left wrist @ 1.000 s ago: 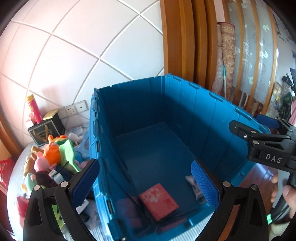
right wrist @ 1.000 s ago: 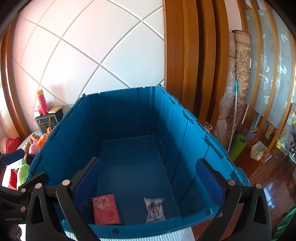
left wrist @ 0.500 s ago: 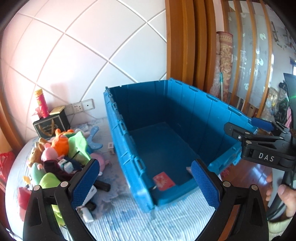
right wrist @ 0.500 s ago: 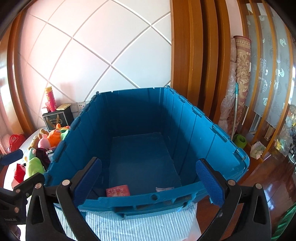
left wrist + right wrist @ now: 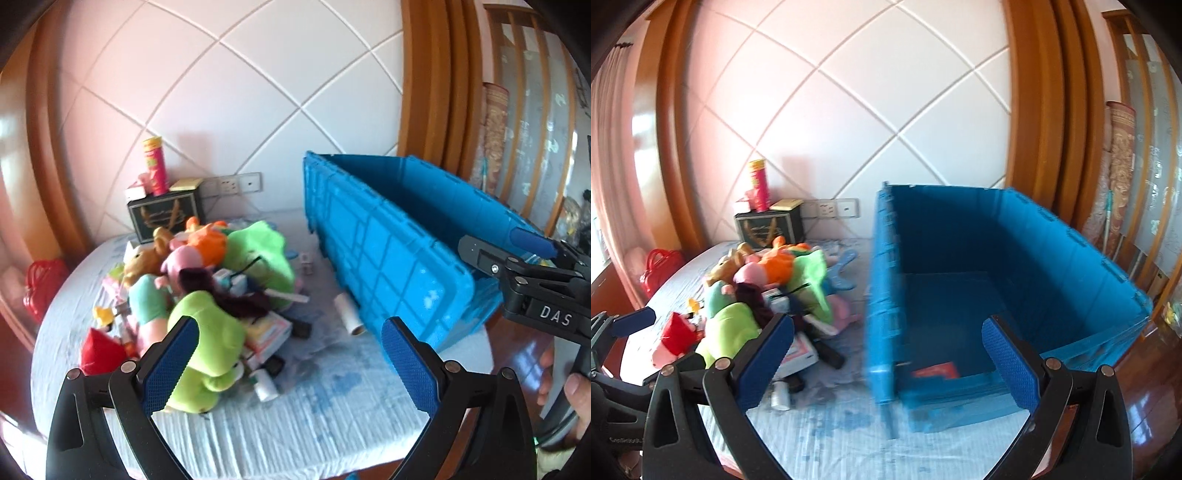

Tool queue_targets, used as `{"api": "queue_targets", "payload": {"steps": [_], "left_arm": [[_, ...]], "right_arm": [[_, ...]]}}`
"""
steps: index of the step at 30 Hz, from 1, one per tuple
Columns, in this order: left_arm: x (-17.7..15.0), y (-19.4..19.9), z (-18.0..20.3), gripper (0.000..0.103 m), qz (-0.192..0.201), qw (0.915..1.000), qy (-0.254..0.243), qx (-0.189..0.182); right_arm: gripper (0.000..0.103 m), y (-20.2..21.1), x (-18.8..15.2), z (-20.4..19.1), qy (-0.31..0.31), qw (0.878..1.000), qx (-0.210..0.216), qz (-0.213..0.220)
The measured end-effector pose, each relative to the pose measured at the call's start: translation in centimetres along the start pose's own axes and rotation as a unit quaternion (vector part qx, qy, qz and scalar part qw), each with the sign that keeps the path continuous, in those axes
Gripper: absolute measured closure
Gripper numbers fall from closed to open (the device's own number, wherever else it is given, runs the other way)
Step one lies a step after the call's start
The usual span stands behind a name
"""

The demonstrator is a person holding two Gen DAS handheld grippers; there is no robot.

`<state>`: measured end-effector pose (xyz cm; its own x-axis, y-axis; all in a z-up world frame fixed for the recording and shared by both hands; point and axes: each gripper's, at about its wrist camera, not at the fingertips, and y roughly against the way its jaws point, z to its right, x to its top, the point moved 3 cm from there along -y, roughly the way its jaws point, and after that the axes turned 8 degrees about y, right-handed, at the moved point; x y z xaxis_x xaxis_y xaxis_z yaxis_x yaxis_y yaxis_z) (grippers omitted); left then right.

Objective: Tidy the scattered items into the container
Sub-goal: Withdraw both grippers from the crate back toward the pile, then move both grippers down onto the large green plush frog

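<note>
Facing soft, light green plush [image 5: 207,332] left of blue container [image 5: 1008,295]; pinching its squashy middle likely best, both jaws wide, empty.

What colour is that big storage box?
Blue all over; the box shows best in the right wrist view.

A: non-task stuff in view?
B: white diamond-tiled wall [image 5: 849,122], wood door frame [image 5: 1038,110] to its right. wall sockets [image 5: 833,209] low on the wall.
A: back corner?
B: black box with gold print [image 5: 165,216] against the wall, pink tube [image 5: 155,170] upright on top, yellow pad [image 5: 186,183] beside the tube. red handbag [image 5: 659,266] at the far left edge.
A: right side?
B: rolled patterned rug [image 5: 1121,162] leaning upright, frosted glass panels [image 5: 535,122], reddish wood floor [image 5: 1156,373].
</note>
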<state>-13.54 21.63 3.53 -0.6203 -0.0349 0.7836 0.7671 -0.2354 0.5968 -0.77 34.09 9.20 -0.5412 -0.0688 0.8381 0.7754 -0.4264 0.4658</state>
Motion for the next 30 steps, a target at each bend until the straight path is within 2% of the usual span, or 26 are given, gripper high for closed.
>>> {"api": "queue_targets", "payload": {"steps": [9, 15, 20, 24, 30], "left_arm": [[-3.7, -0.1, -14.1, 0.002, -0.036, 0.9961, 0.028, 0.075], [-5.5, -1.2, -20.6, 0.002, -0.061, 0.9906, 0.065, 0.103], [-5.7, -3.5, -23.3, 0.002, -0.082, 0.9844, 0.092, 0.126], [-5.7, -5.5, -24.0, 0.003, -0.092, 0.9828, 0.088, 0.133], [-8.0, -11.4, -23.6, 0.003, -0.129, 0.9788, 0.112, 0.113]], "right_arm": [[0.000, -3.1, -1.2, -11.4, 0.009, 0.998, 0.064, -0.022], [0.000, -6.0, -1.7, -16.3, 0.025, 0.994, 0.088, -0.057], [0.000, -8.6, -1.7, -18.1, 0.038, 0.991, 0.105, -0.075], [0.000, -11.0, -1.4, -18.6, 0.044, 0.989, 0.110, -0.087], [0.000, -15.0, -2.4, -20.6, 0.093, 0.978, 0.152, -0.110]]}}
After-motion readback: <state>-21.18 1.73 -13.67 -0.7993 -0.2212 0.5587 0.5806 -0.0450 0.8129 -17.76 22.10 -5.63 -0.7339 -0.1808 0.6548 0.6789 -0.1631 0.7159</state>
